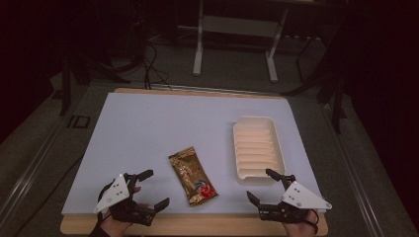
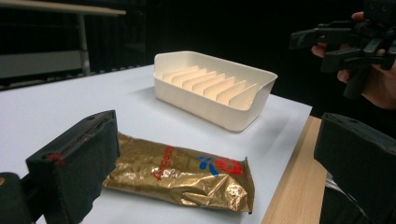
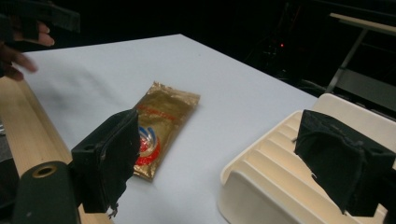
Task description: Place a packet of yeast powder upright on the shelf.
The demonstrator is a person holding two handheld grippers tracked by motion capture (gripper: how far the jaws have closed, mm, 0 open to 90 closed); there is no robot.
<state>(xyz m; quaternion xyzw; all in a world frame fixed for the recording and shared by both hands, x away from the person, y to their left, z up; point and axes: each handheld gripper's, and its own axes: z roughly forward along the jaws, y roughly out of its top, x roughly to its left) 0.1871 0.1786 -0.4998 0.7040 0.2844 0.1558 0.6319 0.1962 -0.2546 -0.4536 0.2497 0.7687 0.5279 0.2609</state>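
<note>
A gold foil snack packet (image 1: 192, 176) with a red and blue logo lies flat on the white table sheet (image 1: 163, 118), near the front edge. To its right stands a white ribbed tray (image 1: 258, 148), with nothing in it. My left gripper (image 1: 159, 187) is open at the front left, its jaws wide apart and pointing at the packet (image 2: 180, 175) from a short distance. My right gripper (image 1: 258, 183) is open at the front right, just before the tray's near end (image 3: 275, 172). In the right gripper view the packet (image 3: 163, 116) lies beyond the left jaw. Neither gripper touches anything.
The wooden table edge (image 1: 197, 224) shows along the front under the sheet. Beyond the table, white desk legs (image 1: 234, 29) and cables (image 1: 153, 69) are on the dark floor. The far half of the sheet is bare.
</note>
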